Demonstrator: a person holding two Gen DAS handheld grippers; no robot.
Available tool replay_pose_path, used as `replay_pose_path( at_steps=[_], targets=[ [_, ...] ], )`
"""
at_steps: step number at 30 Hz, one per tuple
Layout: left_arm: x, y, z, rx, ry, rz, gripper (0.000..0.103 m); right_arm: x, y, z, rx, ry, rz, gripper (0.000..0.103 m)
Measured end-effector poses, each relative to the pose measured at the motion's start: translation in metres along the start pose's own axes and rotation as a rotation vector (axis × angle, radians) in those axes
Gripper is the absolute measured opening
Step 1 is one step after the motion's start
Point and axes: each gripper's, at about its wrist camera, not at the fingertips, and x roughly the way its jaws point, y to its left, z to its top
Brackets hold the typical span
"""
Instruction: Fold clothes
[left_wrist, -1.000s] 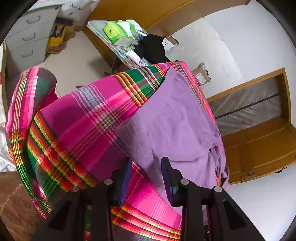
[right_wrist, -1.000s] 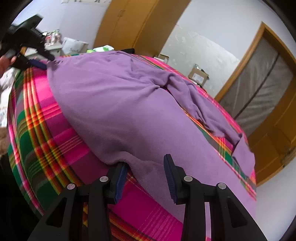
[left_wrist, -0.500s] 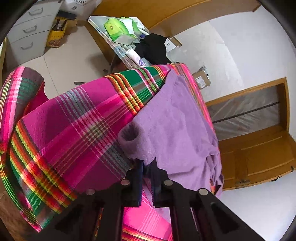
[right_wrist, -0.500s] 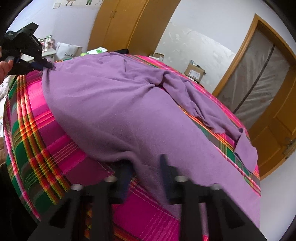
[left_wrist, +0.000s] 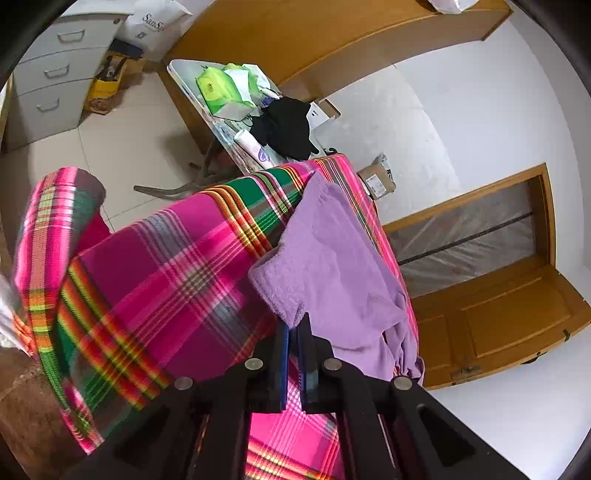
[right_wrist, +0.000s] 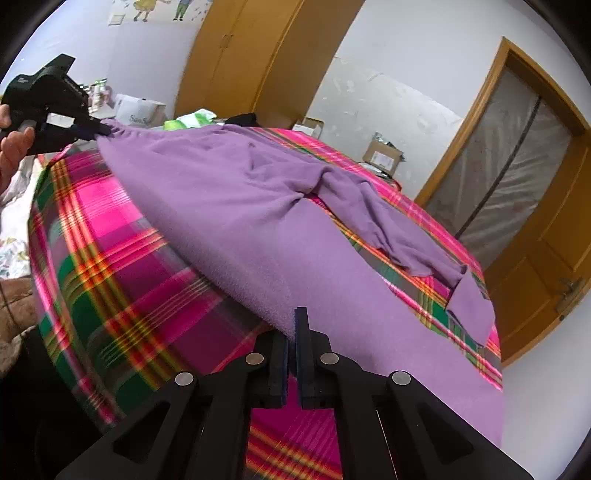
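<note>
Two grippers clamped on one purple garment (right_wrist: 258, 206), which lies spread over the plaid cover (right_wrist: 103, 266), pink, green and orange.

Left gripper (left_wrist: 292, 325): clenched on a corner of the garment edge, fabric bunched between the pads, corner raised off the cover. Also visible in the right wrist view (right_wrist: 105, 130) at the garment's far end, with a bare hand (right_wrist: 11, 147) on its handle.

Right gripper (right_wrist: 291, 325): clenched on the garment's near edge, cloth pinched between the pads, edge drawn taut between the two grip points.

Sleeve (right_wrist: 388, 229) of the garment: trails off to the right of the body across the cover, creased, cuff end flat near the cover's right edge.

Relative to the garment, beyond its far end: white folding table (left_wrist: 192, 99) carrying green packs (left_wrist: 218, 88), a black cloth (left_wrist: 284, 129) and a white bottle (left_wrist: 251, 144). Past that table, grey drawer unit (left_wrist: 48, 77) and a white bag (left_wrist: 155, 22). Cardboard box (right_wrist: 382, 157) on the floor against the wall, behind the sleeve. Wooden door frame with plastic sheeting (right_wrist: 498, 177) right of the garment. Wooden wardrobe (right_wrist: 236, 55) behind the far end.
</note>
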Motion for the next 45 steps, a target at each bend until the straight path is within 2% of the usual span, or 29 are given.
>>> replay_pose_path(
  at_steps=[10,15,20,24,25,28,33,38,45],
  targets=[
    [-0.014,0.014,-0.007,-0.004,-0.005,0.027,0.004,-0.021,0.015,-0.01,-0.012,0.017,0.052,0.003],
    [-0.004,0.022,-0.011,-0.012,0.021,0.08,0.004,-0.006,0.02,-0.017,-0.028,0.056,0.072,0.003],
    [-0.002,0.027,-0.01,-0.016,0.032,0.098,0.005,0.008,0.02,-0.023,-0.018,0.098,0.109,0.004],
    [-0.004,0.025,-0.009,0.001,0.043,0.123,0.006,0.012,0.019,-0.022,-0.019,0.118,0.13,0.007],
    [-0.006,0.024,-0.008,0.012,0.044,0.119,0.006,0.013,0.017,-0.021,-0.019,0.126,0.136,0.008],
    [-0.017,0.013,-0.006,0.061,0.012,0.151,0.008,0.012,0.012,-0.018,-0.022,0.143,0.174,0.022],
    [-0.029,-0.009,0.003,0.123,-0.05,0.176,0.013,0.006,-0.004,-0.014,0.026,0.142,0.25,0.022],
    [-0.02,-0.034,0.012,0.173,-0.049,0.193,0.014,0.009,-0.021,-0.01,0.083,0.151,0.323,0.022],
    [0.001,-0.065,0.021,0.238,-0.026,0.204,0.015,0.011,-0.032,-0.007,0.088,0.185,0.435,0.023]
  ],
)
